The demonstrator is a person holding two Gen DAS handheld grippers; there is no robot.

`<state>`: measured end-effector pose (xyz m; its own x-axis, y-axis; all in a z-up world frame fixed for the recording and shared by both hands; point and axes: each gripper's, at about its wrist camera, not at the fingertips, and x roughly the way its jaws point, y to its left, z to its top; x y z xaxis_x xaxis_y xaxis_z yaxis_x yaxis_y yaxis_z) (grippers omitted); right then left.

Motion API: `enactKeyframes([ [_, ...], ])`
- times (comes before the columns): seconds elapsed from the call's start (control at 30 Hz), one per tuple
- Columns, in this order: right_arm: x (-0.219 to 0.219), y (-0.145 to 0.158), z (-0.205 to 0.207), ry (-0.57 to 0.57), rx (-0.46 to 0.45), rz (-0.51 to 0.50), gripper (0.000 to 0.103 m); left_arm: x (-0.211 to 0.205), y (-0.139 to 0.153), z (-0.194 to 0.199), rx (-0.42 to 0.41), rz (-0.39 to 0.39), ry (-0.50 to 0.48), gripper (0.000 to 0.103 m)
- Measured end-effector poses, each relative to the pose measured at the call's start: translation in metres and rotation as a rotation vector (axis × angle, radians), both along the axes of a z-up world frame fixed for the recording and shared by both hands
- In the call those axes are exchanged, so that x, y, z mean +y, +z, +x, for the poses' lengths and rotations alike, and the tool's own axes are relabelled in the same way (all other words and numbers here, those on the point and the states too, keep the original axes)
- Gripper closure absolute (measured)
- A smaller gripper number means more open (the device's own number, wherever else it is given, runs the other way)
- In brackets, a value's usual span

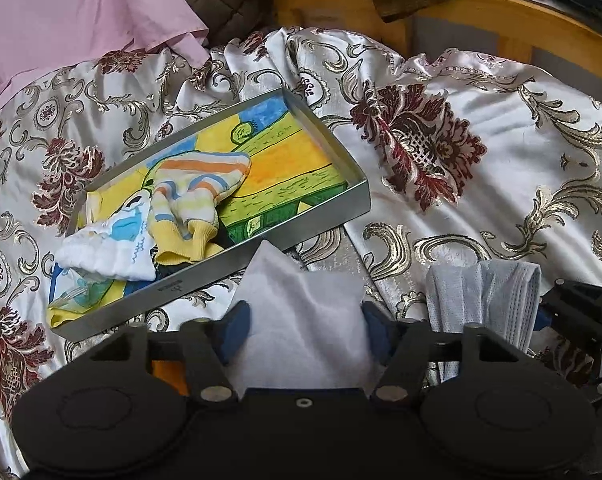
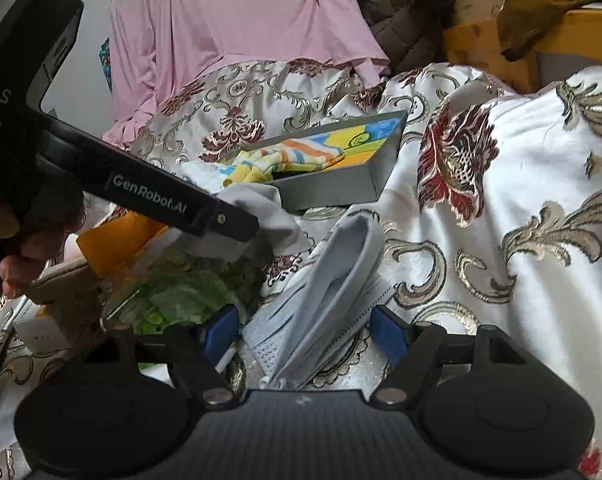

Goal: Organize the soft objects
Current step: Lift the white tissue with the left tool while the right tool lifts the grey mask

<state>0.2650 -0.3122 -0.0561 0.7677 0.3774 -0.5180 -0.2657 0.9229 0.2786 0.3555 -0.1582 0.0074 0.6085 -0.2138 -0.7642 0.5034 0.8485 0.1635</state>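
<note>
- The whole scene sits on a shiny satin bedspread [image 1: 481,208], cream with maroon flowers and gold scrollwork, pretty rumpled all over.
- A smooth pink garment [image 2: 237,40] is draped at the back, with a quilted brown jacket [image 2: 405,12] piled next to it against a wooden frame [image 1: 501,12].
- A shallow metal tray [image 1: 269,240] with straight grey walls lies tilted on the bedspread; its floor is a bright yellow, green and blue cartoon print. There's a tiny stamp on the near wall, too small to read.
- Inside the tray are striped knit socks [image 1: 197,192] with ribbed yellow cuffs, and a white sock [image 1: 109,252] flopping over the near-left rim.
- The left gripper [image 1: 301,332] has its blue pads wide apart with a soft white cloth [image 1: 301,312] lying between them just outside the tray; can't tell if it's actually pinched. Its arm reads "GenRobot.AI" in the right wrist view.
- The right gripper [image 2: 301,332] is spread wide too, fingers either side of a crumpled grey mesh face mask [image 2: 325,292], not squeezing it.
</note>
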Motion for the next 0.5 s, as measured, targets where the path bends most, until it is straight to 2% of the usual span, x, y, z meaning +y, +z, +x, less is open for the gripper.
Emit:
enactKeyframes([
  [0.1, -0.001, -0.003, 0.001, -0.005, 0.017, 0.015, 0.026, 0.002, 0.0, 0.0, -0.006, 0.0, 0.011, 0.054],
  [0.23, -0.005, -0.003, 0.001, -0.019, 0.021, 0.043, 0.036, 0.007, 0.003, 0.001, -0.013, -0.018, 0.046, 0.068],
  [0.3, -0.006, -0.004, 0.001, -0.027, 0.024, 0.054, 0.042, 0.01, 0.005, 0.001, -0.009, -0.032, 0.062, 0.08],
  [0.37, -0.007, -0.004, 0.002, -0.035, 0.027, 0.063, 0.047, 0.014, 0.007, -0.001, -0.002, -0.048, 0.081, 0.087],
  [0.5, -0.006, -0.002, 0.0, -0.047, 0.021, 0.061, 0.057, 0.017, 0.012, -0.013, -0.002, -0.06, 0.093, 0.093],
])
